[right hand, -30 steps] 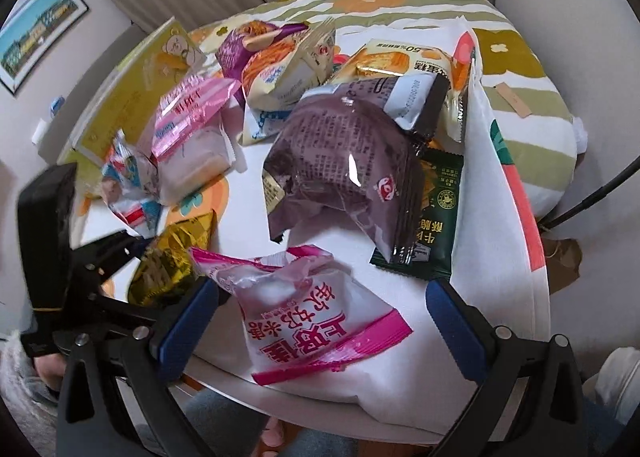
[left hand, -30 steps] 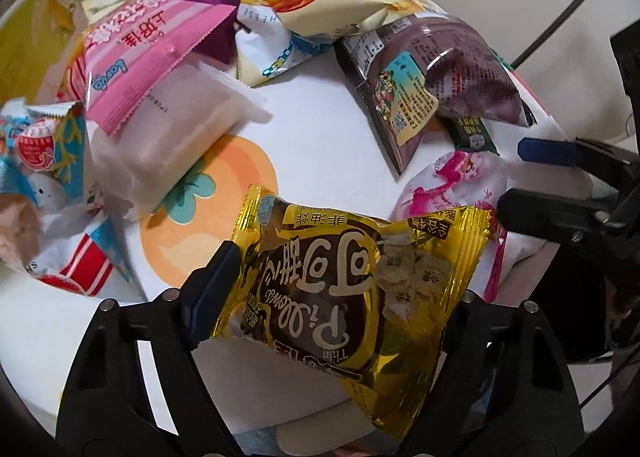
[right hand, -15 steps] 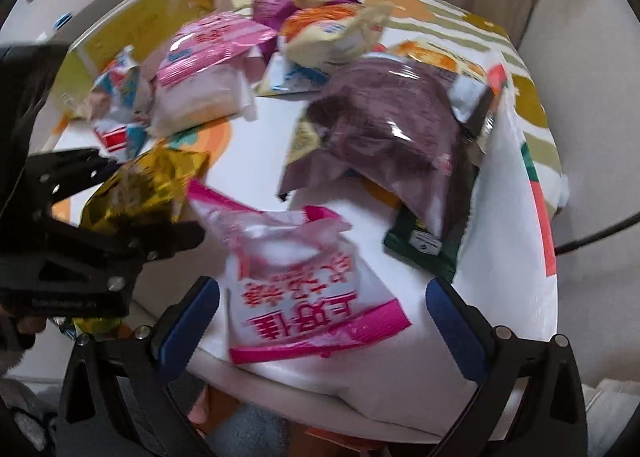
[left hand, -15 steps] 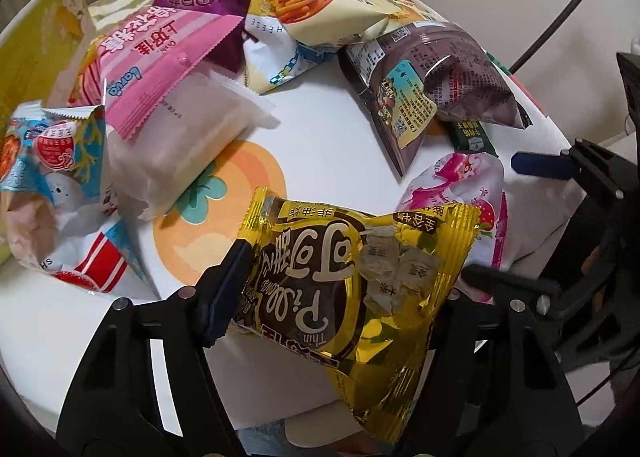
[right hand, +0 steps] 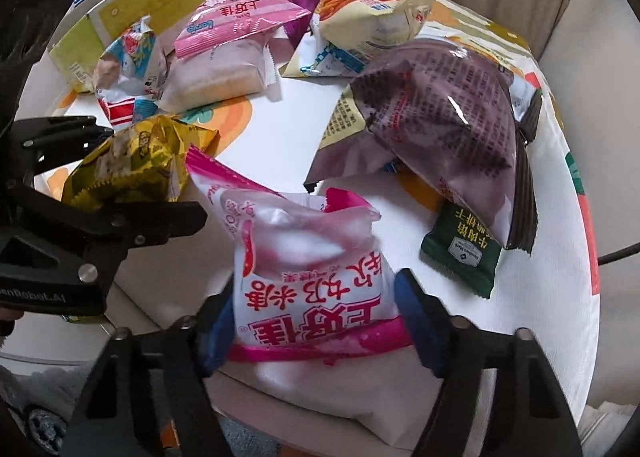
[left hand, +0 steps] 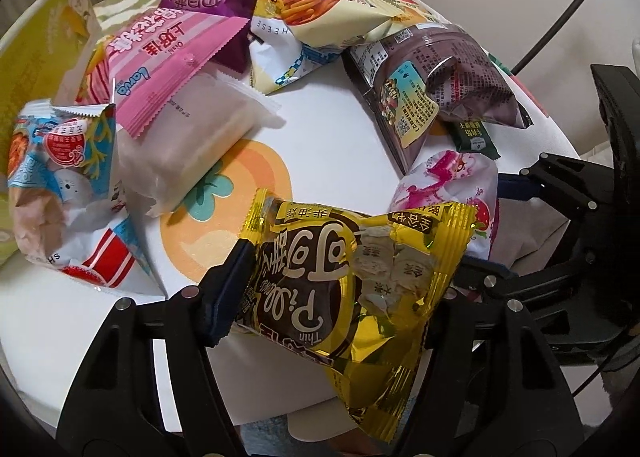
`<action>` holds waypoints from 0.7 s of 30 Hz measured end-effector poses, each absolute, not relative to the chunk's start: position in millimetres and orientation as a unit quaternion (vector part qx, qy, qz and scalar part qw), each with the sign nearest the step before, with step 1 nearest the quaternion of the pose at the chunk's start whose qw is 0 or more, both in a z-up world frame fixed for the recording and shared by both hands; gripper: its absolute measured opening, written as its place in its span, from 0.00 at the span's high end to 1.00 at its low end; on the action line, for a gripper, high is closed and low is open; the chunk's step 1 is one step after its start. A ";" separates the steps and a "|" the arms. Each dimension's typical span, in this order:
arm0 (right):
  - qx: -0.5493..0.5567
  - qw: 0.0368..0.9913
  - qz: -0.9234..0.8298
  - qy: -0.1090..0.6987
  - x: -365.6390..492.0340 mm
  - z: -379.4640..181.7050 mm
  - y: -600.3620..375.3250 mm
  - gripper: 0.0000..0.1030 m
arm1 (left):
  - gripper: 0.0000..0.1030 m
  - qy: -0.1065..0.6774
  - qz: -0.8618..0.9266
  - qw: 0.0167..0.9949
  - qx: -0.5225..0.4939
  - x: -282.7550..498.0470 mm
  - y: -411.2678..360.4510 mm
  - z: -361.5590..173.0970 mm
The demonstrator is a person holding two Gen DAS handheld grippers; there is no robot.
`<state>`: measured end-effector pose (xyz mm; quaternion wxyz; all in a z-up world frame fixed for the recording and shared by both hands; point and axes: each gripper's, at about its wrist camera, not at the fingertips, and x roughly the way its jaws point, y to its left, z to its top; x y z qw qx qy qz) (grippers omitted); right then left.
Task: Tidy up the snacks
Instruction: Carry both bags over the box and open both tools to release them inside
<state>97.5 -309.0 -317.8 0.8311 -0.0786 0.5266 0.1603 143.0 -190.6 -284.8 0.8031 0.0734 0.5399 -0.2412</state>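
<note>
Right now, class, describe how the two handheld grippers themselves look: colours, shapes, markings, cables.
Both grippers, left and right, have matte black angular frames with silver screw heads. Their fingers carry dark blue pads. White lettering marks the left gripper's body in the right wrist view. No hands or sleeves are clearly visible.

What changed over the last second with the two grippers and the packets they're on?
The right gripper has closed from wide open onto the pink-and-white candy bag, pinching its lower end, and moved closer beside the left gripper. The left stays clamped on the gold snack packet. The other snacks on the table haven't moved.
</note>
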 end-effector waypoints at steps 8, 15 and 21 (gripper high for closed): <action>-0.047 0.836 0.162 0.522 87.4 -303.0 -311.7 0.50 | 0.44 0.542 -0.240 0.803 0.061 139.9 -179.7 -268.3; -0.023 0.846 0.155 0.510 82.9 -272.0 -319.6 0.51 | 0.46 0.526 -0.249 0.812 0.043 131.3 -164.8 -232.8; -0.021 0.861 0.151 0.485 82.0 -224.6 -310.6 0.51 | 0.46 0.495 -0.260 0.829 0.016 126.4 -144.2 -177.1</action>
